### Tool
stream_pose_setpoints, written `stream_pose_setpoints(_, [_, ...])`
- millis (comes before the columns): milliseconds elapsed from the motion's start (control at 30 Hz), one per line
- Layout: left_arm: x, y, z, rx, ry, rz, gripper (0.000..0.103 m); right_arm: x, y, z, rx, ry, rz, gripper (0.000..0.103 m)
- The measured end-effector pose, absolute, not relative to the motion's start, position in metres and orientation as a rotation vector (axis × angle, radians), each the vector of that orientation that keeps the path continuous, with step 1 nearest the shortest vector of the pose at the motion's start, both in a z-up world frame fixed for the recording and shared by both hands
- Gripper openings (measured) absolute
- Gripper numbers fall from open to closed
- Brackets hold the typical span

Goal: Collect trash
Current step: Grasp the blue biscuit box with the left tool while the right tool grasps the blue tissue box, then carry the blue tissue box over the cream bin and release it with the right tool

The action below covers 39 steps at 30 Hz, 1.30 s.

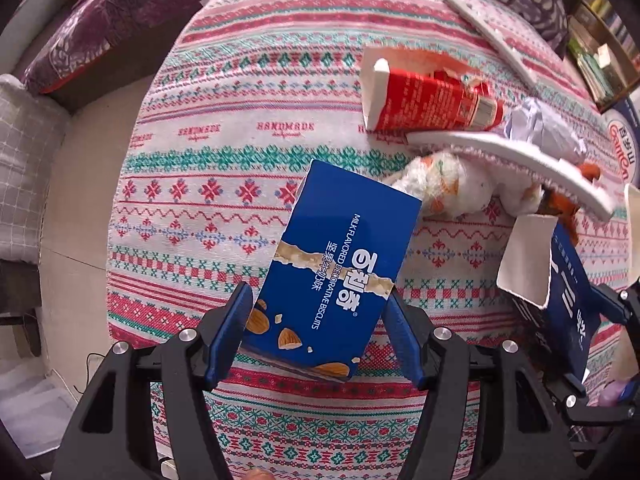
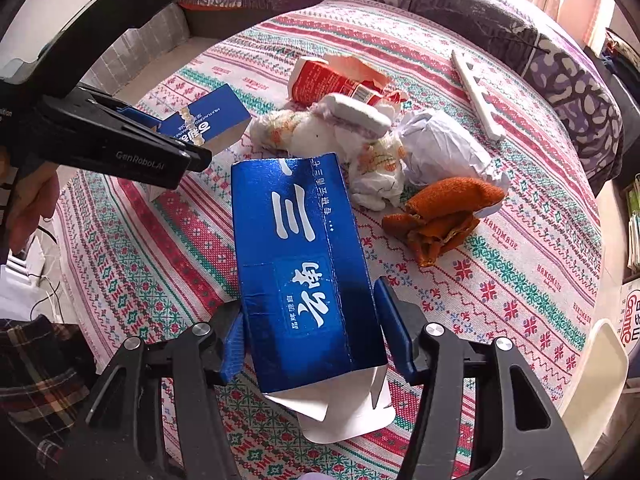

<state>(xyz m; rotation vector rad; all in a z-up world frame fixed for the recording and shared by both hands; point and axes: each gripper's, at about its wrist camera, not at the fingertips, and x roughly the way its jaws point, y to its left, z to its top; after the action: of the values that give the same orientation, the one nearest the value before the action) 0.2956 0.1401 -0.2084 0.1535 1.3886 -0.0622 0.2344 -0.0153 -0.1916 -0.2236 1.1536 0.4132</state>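
A round counter (image 1: 224,128) covered by a woven cloth in red, green and white bands (the word "HANDMADE" repeats along it). Behind it, a sofa with purple patterned cushions (image 2: 560,60). A grey checked seat (image 1: 24,152) stands at the left over a pale floor (image 1: 76,208). Shelves of books (image 1: 608,52) fill the right edge. Bright daylight enters from the upper right.

Biscuit box (image 1: 332,268) lying on the tablecloth (image 1: 224,168), left of the carton (image 2: 304,268); behind them, crumpled tissue (image 2: 320,132), torn packet (image 2: 332,80), paper ball (image 2: 440,148); peel (image 2: 444,216) sitting rightward, before the paper ball.
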Motion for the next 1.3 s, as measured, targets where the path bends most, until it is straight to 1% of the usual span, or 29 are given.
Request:
stream_pose_setpoints(200, [0.293,0.143,-0.158,0.061,1.256,-0.021,0.064,0.226,-0.032,-0.151,-0.158,1.049,0.403,0.054])
stream_pose_setpoints(267, [0.294,0.149,-0.147,0.038,1.212,-0.006,0.064,0.223,-0.040,-0.137,-0.142,1.005,0.381,0.053])
stream_pose_setpoints(533, [0.291,0.126,-0.110,-0.003,1.060,0.071,0.064,0.220,-0.076,-0.093,-0.055,0.829,0.217,0.053])
stream_pose_setpoints(1000, [0.259,0.066,-0.061,-0.042,0.765,0.165,0.064,0.220,-0.144,-0.069,0.104,0.700,-0.105,0.053])
stream_pose_setpoints(1300, [0.245,0.029,-0.047,-0.050,0.680,0.124,0.064,0.217,-0.176,-0.065,0.147,0.667,-0.212,0.053])
